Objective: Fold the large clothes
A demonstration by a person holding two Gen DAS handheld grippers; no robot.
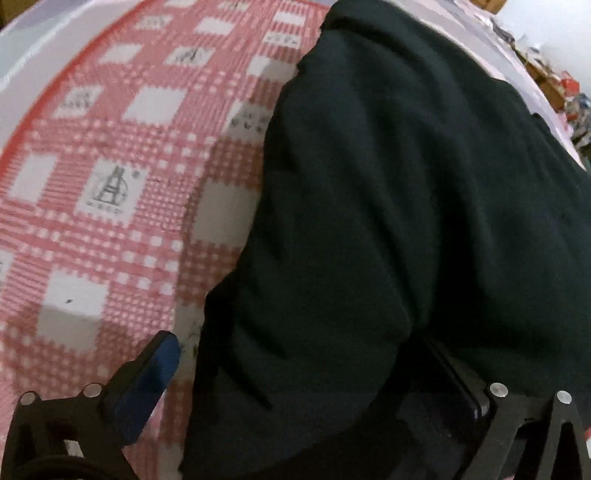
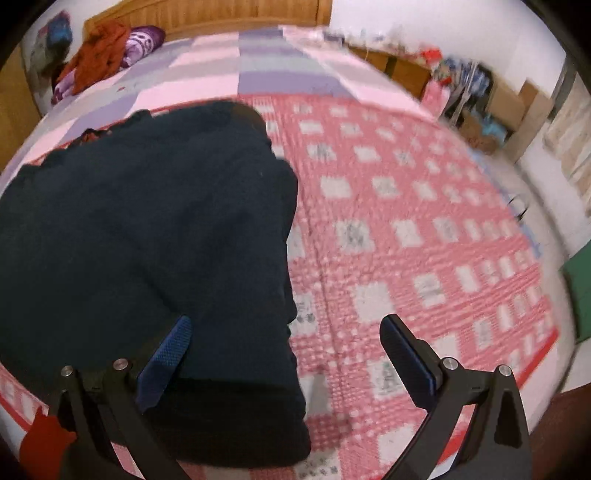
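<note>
A large dark garment (image 1: 388, 221) lies on a red-and-white checked blanket (image 1: 110, 184) spread over the bed. My left gripper (image 1: 306, 365) is open wide and points down at the garment's left edge. Its left finger (image 1: 162, 362) is over the blanket, and a fold of dark cloth partly hides its right finger (image 1: 458, 376). In the right wrist view the dark garment (image 2: 147, 240) fills the left side, with the checked blanket (image 2: 406, 240) to its right. My right gripper (image 2: 288, 332) is open and straddles the garment's right edge, pressing on nothing.
A pink-and-lilac patch bedspread (image 2: 221, 74) lies under the blanket. At the wooden headboard (image 2: 221, 14) sits a pile of orange and purple clothes (image 2: 110, 51). Cardboard boxes and clutter (image 2: 480, 96) line the wall on the right. A red thing (image 2: 44, 443) shows at the lower left.
</note>
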